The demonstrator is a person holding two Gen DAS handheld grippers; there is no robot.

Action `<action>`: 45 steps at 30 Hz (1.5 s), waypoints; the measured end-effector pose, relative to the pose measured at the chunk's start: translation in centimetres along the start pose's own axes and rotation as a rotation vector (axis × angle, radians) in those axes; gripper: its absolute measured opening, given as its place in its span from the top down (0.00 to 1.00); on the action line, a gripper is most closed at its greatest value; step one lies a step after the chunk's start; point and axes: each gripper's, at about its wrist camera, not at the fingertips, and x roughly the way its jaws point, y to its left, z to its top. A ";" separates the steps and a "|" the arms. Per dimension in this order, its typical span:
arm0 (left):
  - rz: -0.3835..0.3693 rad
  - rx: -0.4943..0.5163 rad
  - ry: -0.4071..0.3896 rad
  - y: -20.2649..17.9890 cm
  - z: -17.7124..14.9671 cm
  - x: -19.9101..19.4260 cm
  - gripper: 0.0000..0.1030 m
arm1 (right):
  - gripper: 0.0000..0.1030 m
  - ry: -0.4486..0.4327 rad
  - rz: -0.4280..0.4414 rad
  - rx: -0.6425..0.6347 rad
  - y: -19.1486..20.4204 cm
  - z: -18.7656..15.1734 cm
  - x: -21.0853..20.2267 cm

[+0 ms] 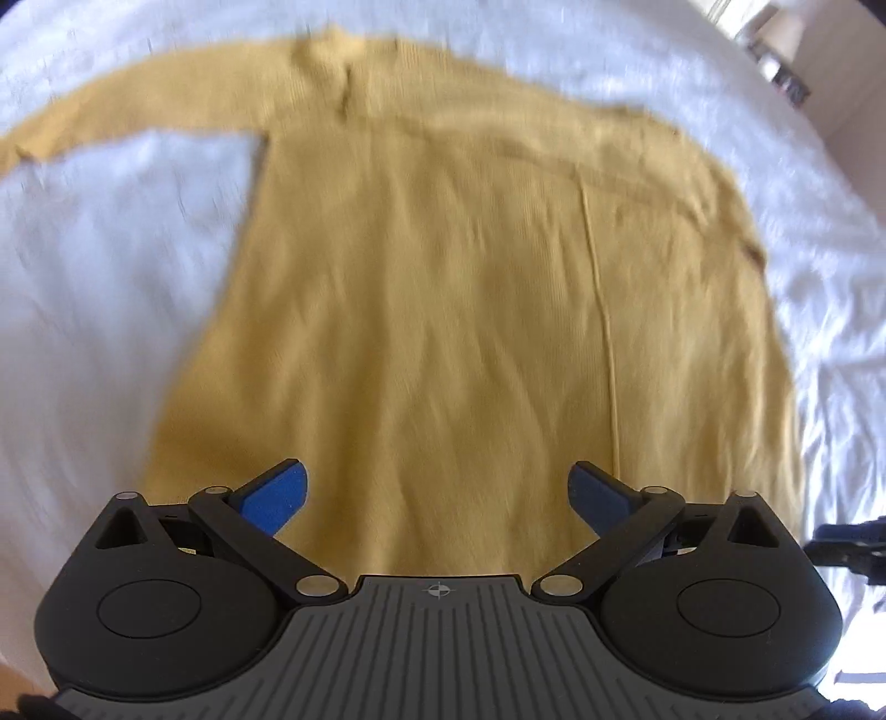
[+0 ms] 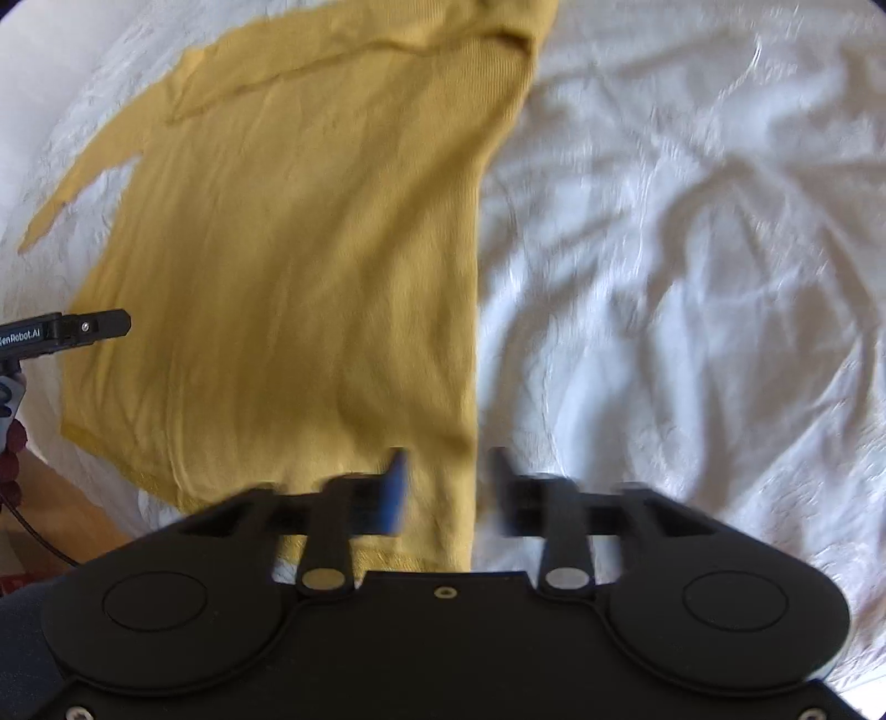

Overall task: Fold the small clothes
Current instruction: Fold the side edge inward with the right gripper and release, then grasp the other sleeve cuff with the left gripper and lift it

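A mustard yellow long-sleeved top (image 1: 443,288) lies flat on a white sheet (image 1: 99,310), collar far, hem near. Its left sleeve (image 1: 111,105) stretches out sideways; the right sleeve is folded in over the body. My left gripper (image 1: 437,493) is wide open and empty, just above the hem at the middle. In the right wrist view the top (image 2: 299,266) fills the left half. My right gripper (image 2: 448,487) is open and empty, straddling the top's right edge near the hem; its fingers are motion-blurred.
The crumpled white sheet (image 2: 692,277) covers the bed to the right. The left gripper's finger (image 2: 94,324) pokes in at the left edge of the right wrist view. Room furniture (image 1: 775,50) shows far right.
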 end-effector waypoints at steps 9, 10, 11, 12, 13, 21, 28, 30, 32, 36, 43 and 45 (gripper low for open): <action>0.092 -0.120 -0.256 6.7 5.8 -3.6 0.03 | 0.01 -0.189 -0.021 -0.031 8.0 4.6 -1.7; 0.113 -0.126 -0.275 7.8 6.5 -3.7 0.05 | 0.01 -0.203 -0.018 -0.038 8.5 5.3 -1.9; 0.129 -0.129 -0.282 9.1 7.1 -3.9 0.15 | 0.01 -0.214 -0.014 -0.047 9.4 5.8 -1.7; 0.143 -0.133 -0.282 10.6 7.7 -4.0 0.20 | 0.01 -0.223 -0.013 -0.055 10.2 6.3 -1.5; 0.157 -0.144 -0.281 11.9 8.2 -4.0 0.20 | 0.01 -0.230 -0.008 -0.063 11.0 6.7 -1.2; 0.236 -0.400 -0.261 24.2 11.0 -3.5 0.42 | 0.01 -0.232 0.040 -0.091 18.0 9.6 1.0; 0.307 -0.581 -0.249 31.8 12.3 -1.8 0.42 | 0.01 -0.209 0.052 -0.105 21.7 11.6 1.9; 0.282 -0.634 -0.261 33.3 12.5 -1.3 0.42 | 0.01 -0.198 0.045 -0.111 22.4 12.1 2.2; 0.265 -0.675 -0.276 34.5 12.8 -0.7 0.42 | 0.01 -0.184 0.039 -0.114 22.7 12.4 2.4; 0.273 -0.697 -0.282 35.8 14.1 0.4 0.42 | 0.01 -0.164 0.033 -0.124 23.3 13.2 2.6; 0.341 -0.709 -0.340 36.3 15.3 0.0 0.96 | 0.01 -0.163 0.041 -0.131 23.4 14.2 3.0; 0.336 -0.690 -0.379 35.7 15.5 -1.1 0.96 | 0.01 -0.155 0.051 -0.121 23.1 14.2 3.2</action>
